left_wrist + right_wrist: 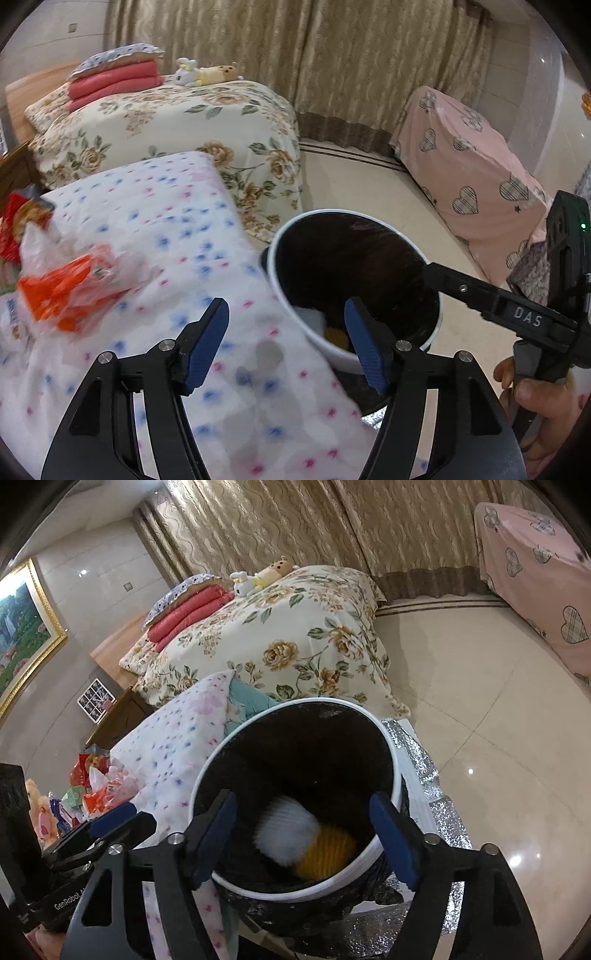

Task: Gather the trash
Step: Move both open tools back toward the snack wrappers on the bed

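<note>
Both your left gripper (pixel 286 347) and right gripper (pixel 304 840) hang wide-jawed and empty over the bin (pixel 388 746), evidently for dropping; white and yellow wrappers (pixel 291 834) lie inside; more trash (pixel 70 288) waits on the near-left bedding (pixel 177 229).

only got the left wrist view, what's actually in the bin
Observer: A white pleated paper cup lies over a yellow one at the bottom of the trash bin.
Operator: right hand-held gripper carrying anything
Observer: No, the right hand-held gripper is open and empty above the bin.
Operator: what's the bin standing on
Observer: A shiny silver foil mat on the floor.
</note>
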`<control>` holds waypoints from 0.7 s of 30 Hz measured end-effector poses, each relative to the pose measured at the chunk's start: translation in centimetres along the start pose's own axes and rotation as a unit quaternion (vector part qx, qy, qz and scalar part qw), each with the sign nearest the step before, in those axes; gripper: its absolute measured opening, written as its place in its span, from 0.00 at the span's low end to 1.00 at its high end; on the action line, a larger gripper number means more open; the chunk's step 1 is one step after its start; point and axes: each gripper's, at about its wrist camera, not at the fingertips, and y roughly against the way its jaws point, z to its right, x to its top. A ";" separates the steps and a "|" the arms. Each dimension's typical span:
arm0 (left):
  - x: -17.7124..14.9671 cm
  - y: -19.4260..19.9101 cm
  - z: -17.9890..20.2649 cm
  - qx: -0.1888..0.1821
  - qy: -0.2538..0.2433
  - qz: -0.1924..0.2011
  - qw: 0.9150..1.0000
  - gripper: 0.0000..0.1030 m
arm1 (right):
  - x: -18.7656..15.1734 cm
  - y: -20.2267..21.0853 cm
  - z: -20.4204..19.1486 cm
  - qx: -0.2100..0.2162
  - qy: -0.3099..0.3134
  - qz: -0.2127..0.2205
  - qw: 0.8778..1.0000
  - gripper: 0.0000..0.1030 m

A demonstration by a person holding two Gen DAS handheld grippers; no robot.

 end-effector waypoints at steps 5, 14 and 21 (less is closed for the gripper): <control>-1.5 2.1 -2.2 0.013 0.026 0.013 0.999 0.73 | -0.4 0.2 -1.8 0.013 0.011 -0.001 1.000 0.85; -4.4 5.0 -5.9 0.043 0.068 0.022 0.997 0.74 | -1.9 -0.1 -5.5 0.045 0.030 -0.014 0.998 0.89; -6.5 7.3 -9.3 0.069 0.105 0.033 0.992 0.74 | -3.4 -1.0 -9.1 0.068 0.054 -0.034 0.996 0.90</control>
